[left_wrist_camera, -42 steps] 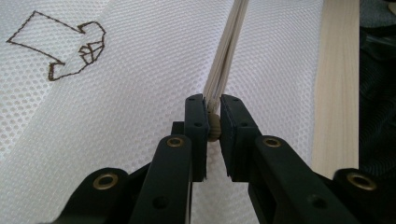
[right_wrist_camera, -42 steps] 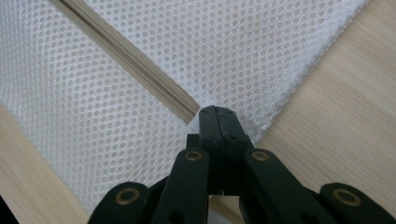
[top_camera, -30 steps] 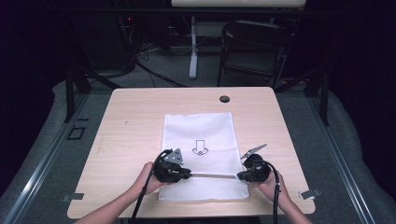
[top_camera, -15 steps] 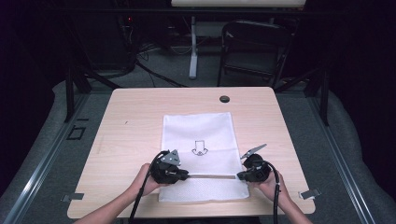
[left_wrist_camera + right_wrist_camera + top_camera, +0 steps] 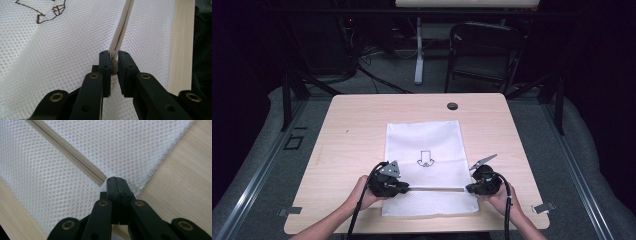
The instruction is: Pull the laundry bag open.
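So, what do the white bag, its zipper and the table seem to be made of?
White bag: apparently synthetic mesh fabric, matte, with regular small holes across it. Zipper: beige woven tape with fine teeth, probably plastic. Table: light wood or wood-look laminate, smooth, with straight grain lines.

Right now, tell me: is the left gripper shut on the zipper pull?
Yes, the left gripper pinches the beige zipper pull between its jaws on the mesh bag.
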`<state>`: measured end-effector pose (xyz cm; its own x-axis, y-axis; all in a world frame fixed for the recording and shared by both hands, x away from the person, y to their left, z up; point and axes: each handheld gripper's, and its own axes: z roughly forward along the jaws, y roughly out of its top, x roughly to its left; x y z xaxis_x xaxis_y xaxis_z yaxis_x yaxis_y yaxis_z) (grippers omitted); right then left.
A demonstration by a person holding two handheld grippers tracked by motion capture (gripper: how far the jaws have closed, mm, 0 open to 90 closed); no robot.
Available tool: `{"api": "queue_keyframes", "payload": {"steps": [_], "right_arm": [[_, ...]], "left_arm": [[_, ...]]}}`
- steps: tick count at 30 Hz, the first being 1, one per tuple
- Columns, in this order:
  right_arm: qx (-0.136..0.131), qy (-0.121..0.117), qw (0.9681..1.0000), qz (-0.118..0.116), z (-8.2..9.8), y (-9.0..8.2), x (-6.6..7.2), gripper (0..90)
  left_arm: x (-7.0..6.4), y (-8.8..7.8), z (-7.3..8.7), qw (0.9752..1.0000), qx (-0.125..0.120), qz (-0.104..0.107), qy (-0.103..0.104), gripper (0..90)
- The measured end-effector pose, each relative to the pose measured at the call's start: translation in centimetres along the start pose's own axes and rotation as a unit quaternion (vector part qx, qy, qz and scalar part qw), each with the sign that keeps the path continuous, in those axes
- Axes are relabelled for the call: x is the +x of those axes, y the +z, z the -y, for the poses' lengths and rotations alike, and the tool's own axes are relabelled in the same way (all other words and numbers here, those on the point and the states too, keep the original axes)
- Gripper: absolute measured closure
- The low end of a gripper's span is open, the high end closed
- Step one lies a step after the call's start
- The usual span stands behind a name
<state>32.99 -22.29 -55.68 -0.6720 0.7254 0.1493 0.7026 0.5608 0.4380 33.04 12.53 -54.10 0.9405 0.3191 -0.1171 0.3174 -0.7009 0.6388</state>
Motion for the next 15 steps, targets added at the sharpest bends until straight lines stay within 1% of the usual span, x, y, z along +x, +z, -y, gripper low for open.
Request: {"api": "queue_keyframes", "payload": {"steps": [1,2,4,5,6,9,10,11,12,13,14,15], "right_arm": [[0.0,0.0,1.0,0.0,0.0,0.0,0.0,90.0],[0.005,0.003,1.0,0.001,-0.03,-0.07,0.05,90.0],[0.001,0.004,1.0,0.001,-0.03,-0.01,0.13,90.0],[-0.002,0.007,1.0,0.0,-0.04,0.02,0.22,90.0],[-0.003,0.008,1.0,0.002,-0.05,0.05,0.28,90.0],[-0.001,0.01,0.9999,0.0,-0.05,0.02,0.33,90.0],[0.001,0.009,1.0,0.003,-0.03,-0.01,0.29,90.0],[0.005,0.002,1.0,0.003,-0.02,-0.07,0.16,90.0],[0.004,0.003,1.0,0.003,-0.03,-0.05,0.18,90.0],[0.001,0.007,1.0,0.001,-0.03,-0.02,0.24,90.0],[0.002,0.007,1.0,0.004,-0.04,-0.02,0.31,90.0],[0.002,0.004,1.0,0.007,-0.04,-0.02,0.37,90.0]], "left_arm": [[-0.01,0.01,0.0,1.0,0.006,-0.004,0.003,82.0],[0.04,0.0,0.06,1.0,0.005,-0.002,0.003,82.0],[0.0,0.01,0.06,1.0,0.003,-0.004,0.002,82.0],[0.0,-0.08,0.0,0.9999,0.01,-0.009,0.009,82.0],[-0.04,-0.22,0.01,0.9998,0.01,-0.013,0.006,82.0],[0.09,-0.35,0.15,0.9999,0.006,-0.007,0.007,82.0],[0.11,-0.37,0.2,1.0,0.004,-0.006,0.003,82.0],[0.24,-0.4,0.21,0.9999,0.009,-0.008,0.009,82.0],[0.34,-0.38,0.21,0.9999,0.007,-0.006,0.006,82.0],[0.39,-0.45,0.12,0.9998,0.014,-0.014,0.009,82.0],[0.55,-0.32,0.11,0.9999,0.01,-0.005,0.007,82.0],[0.66,-0.28,0.06,0.9999,0.012,-0.005,0.009,82.0]]}}
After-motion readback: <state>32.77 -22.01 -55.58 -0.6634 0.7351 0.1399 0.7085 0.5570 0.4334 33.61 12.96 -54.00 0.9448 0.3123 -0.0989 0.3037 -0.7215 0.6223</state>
